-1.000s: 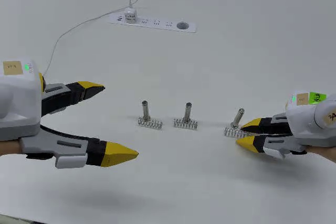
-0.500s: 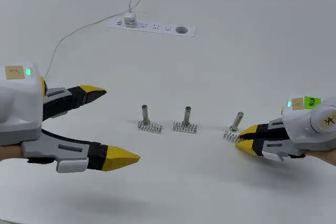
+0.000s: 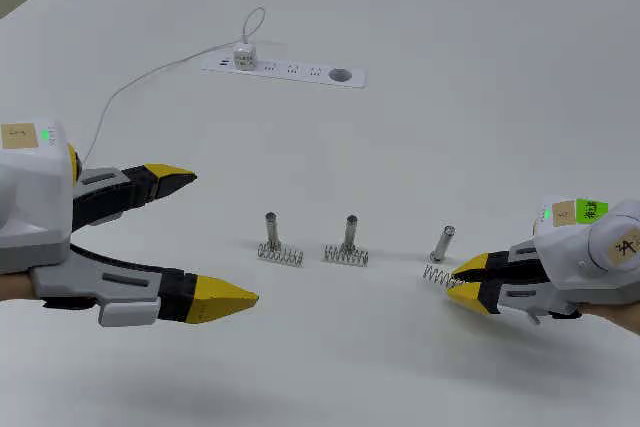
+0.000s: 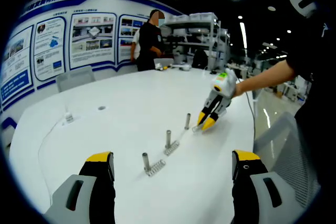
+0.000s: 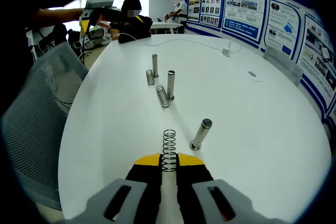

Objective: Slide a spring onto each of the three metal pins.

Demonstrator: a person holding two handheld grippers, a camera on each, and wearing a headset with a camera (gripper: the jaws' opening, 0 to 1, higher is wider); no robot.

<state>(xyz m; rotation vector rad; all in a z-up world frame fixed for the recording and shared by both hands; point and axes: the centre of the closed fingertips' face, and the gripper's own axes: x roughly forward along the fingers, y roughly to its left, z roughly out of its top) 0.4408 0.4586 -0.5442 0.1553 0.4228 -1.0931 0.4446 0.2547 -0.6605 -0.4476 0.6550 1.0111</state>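
Note:
Three metal pins stand in a row on the white table: left pin, middle pin, right pin. A spring lies at the left pin's base and another spring at the middle pin's. My right gripper is shut on the end of the third spring, which sticks out from its tips just beside the right pin. My left gripper hovers wide open, left of the row, holding nothing. The left gripper view shows the pin row and the right gripper.
A white power strip with a plug and a thin cable lies at the back of the table. A mesh chair stands by the table's edge. A person stands beyond the far side.
My right gripper's jaws, slightly apart around the third spring a second ago, have closed on its end. The left gripper stays open and still. The head camera shifted.

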